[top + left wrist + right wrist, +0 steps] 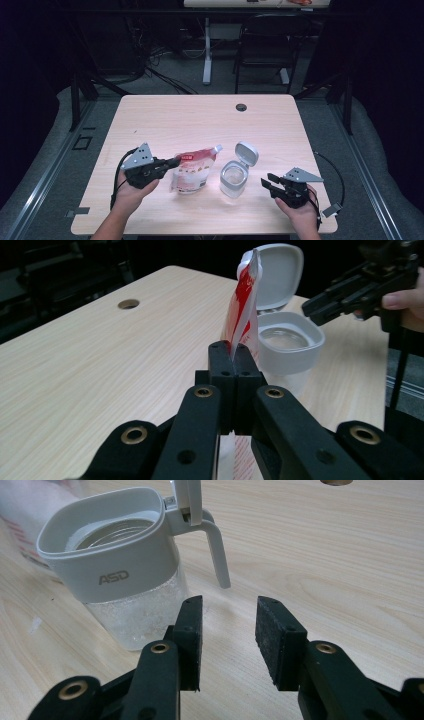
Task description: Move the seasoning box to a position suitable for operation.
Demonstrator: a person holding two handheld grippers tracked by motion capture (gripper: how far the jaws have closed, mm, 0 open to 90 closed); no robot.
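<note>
On table, near front edge: left tool clamped on refill pouch edge, pouch beside open-lidded container; right tool jaws apart, just short of container. Judged step: pouch secured; next, steady container, tip spout over opening

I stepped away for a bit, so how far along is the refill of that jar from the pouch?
Done: the jar stands with its lid flipped open. In hand: the left gripper pinches the pouch; the right gripper is open beside the jar. Left: tipping the pouch over the jar.
</note>
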